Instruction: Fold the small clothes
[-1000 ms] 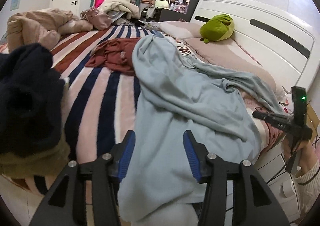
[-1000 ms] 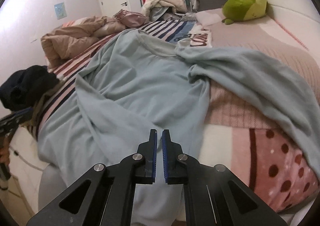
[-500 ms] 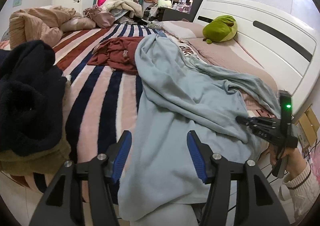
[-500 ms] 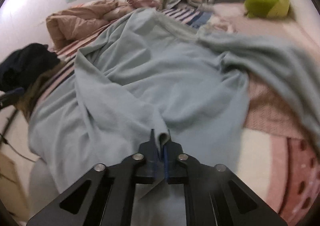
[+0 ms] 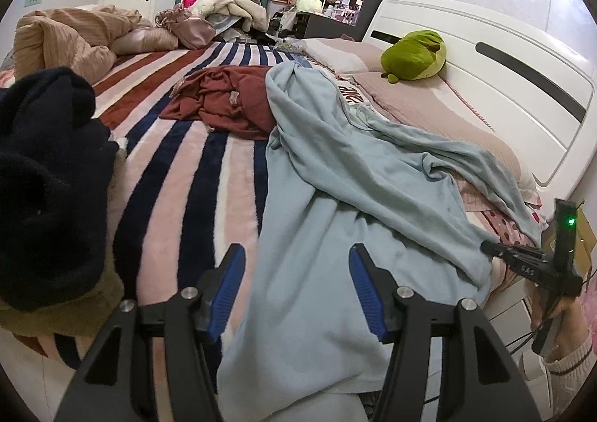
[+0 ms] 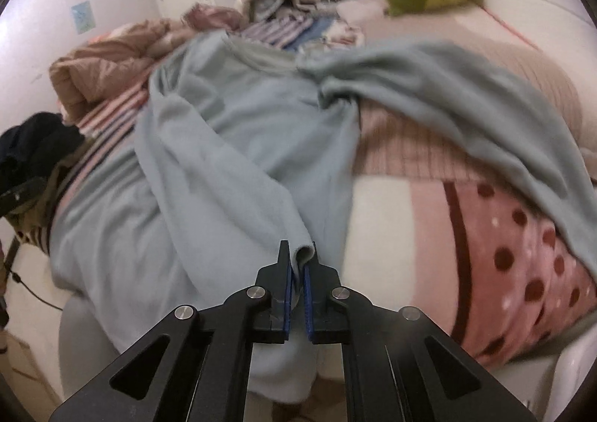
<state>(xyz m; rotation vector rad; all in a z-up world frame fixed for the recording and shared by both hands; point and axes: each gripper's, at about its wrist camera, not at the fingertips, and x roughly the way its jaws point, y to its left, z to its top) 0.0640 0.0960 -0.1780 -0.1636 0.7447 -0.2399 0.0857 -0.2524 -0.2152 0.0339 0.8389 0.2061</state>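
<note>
**Blue garment pinched at its near edge**

I see the light blue garment (image 5: 324,198) sprawled on the bed, its long axis running from the near edge, where its hem hangs over the side, toward the far end. One sleeve (image 6: 466,93) trails off to the right across the pink ribbed cover (image 6: 403,146). No bins or baskets appear in either view.

My right gripper (image 6: 297,265) is clamped on a raised fold of the garment's near edge, cloth bunched between its blue pads. My left gripper (image 5: 296,285) is spread wide, hovering over the hem and holding nothing.

Further out lie a maroon garment (image 5: 227,101) on the striped blanket (image 5: 194,168), a dark pile (image 5: 41,190) at left and a green plush (image 5: 414,54) by the headboard.
</note>
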